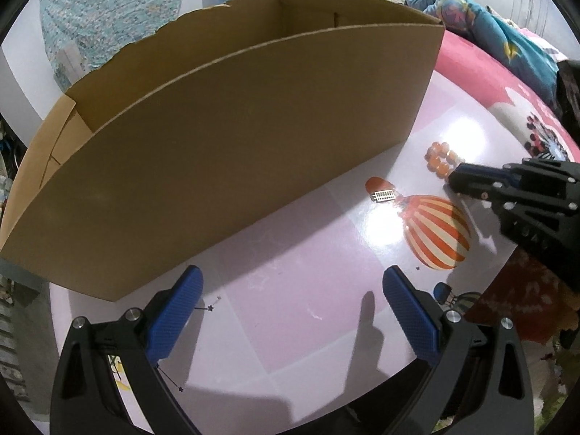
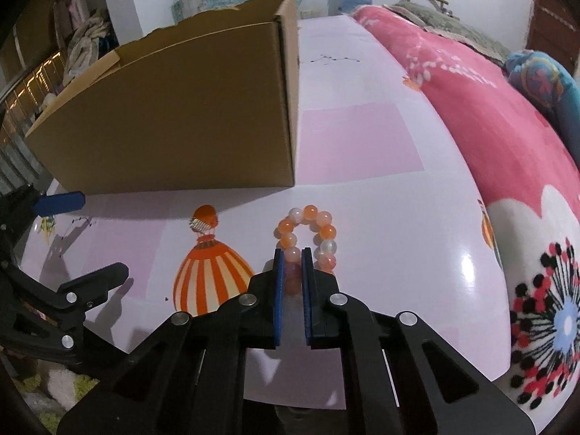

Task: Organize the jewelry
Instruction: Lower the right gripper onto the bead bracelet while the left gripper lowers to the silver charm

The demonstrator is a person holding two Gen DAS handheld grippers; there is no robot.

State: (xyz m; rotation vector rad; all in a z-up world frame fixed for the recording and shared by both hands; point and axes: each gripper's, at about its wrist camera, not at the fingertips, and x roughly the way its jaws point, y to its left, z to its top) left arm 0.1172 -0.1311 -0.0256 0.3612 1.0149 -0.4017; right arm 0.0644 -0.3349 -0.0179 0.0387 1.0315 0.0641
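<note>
1. One bracelet of round orange and milky-white beads [image 2: 308,239] lies on the table, near the right-hand corner of the box. The right gripper [image 2: 291,272], black with blue pads, is clenched on the bracelet's near beads; the far loop rests on the surface.
2. One small silver ridged ring [image 2: 200,224] lies to the left of the bracelet, apart from it, on the printed orange-striped balloon picture [image 2: 206,282].
3. One open brown cardboard box [image 1: 224,152] stands upright behind both pieces.
4. Left gripper [image 1: 291,290], same build: jaws spread wide over bare table, nothing between them.
5. Surface: glossy white table [image 2: 398,217] with pale pink squares and lamp glare. Beside it, a pink flowered blanket [image 2: 489,145]; beyond, a white wall with a hanging teal patterned cloth [image 1: 108,18].
6. Right wrist view shows the pads pressing on the beads; left wrist view shows only the closed fingertips at the bracelet's edge, from the side.
</note>
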